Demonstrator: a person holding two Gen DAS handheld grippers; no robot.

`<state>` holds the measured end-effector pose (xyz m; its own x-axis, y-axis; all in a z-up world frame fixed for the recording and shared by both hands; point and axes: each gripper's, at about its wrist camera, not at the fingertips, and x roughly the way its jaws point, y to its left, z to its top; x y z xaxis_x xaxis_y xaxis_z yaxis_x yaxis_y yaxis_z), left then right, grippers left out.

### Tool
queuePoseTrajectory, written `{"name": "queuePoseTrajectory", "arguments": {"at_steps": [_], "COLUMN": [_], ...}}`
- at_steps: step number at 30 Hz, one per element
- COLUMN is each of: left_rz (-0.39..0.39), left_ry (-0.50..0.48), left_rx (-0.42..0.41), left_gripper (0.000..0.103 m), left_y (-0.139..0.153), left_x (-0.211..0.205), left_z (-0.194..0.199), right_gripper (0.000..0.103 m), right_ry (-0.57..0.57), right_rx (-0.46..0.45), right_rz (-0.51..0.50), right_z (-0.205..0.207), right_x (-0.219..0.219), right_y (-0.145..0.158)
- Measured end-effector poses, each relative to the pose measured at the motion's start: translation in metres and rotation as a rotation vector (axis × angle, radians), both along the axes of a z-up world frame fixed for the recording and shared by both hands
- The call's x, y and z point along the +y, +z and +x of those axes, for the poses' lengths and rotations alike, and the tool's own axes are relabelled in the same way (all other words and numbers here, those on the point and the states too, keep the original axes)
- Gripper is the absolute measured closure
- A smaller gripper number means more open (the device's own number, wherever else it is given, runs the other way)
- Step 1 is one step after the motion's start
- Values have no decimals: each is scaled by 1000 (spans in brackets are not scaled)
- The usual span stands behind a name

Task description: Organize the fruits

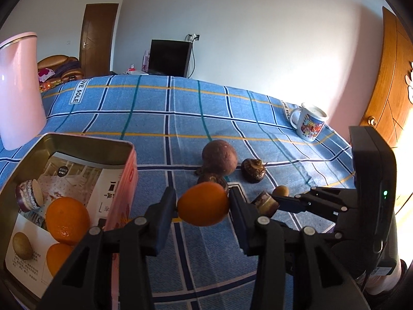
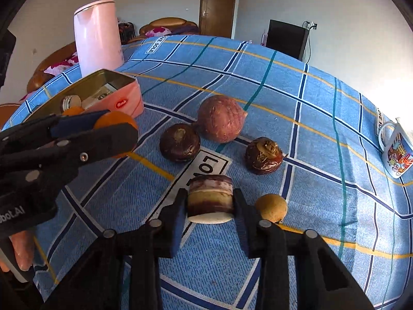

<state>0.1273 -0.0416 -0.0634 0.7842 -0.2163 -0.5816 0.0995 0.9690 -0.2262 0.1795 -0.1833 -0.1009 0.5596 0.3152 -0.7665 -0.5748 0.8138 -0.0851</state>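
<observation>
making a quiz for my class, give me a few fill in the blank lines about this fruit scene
1. The left gripper is shut on an ____.
2. The right gripper is shut on a cut piece lying on the checked ____.
3. The open tin already holds ____ oranges.
4. The mug stands ____.

Missing: orange; cloth; two; upright

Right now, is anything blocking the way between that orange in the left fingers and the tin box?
Nothing visible. The orange, held off the cloth by the left gripper, sits just right of the open tin; only the tin's near wall lies between, so it must clear that rim.
</observation>
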Motion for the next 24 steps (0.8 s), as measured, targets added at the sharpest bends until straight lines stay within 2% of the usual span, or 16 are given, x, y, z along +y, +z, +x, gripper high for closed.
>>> {"name": "queuePoseTrajectory", "arguments": {"at_steps": [6,24], "left_rz": [-5,68], "left_ry": [10,32], "left_rx": [-36,-170], "left_gripper": [59,59], "left_y": [4,16], "left_x": [1,-7], "left_z": [-6,-27], "right_gripper": [67,67], "right_ry": [2,23], "right_rx": [-62,-264], "right_rz": [54,234], "right_z": [-10,-43], "right_x": [-8,-31], "right_y": [13,43]}}
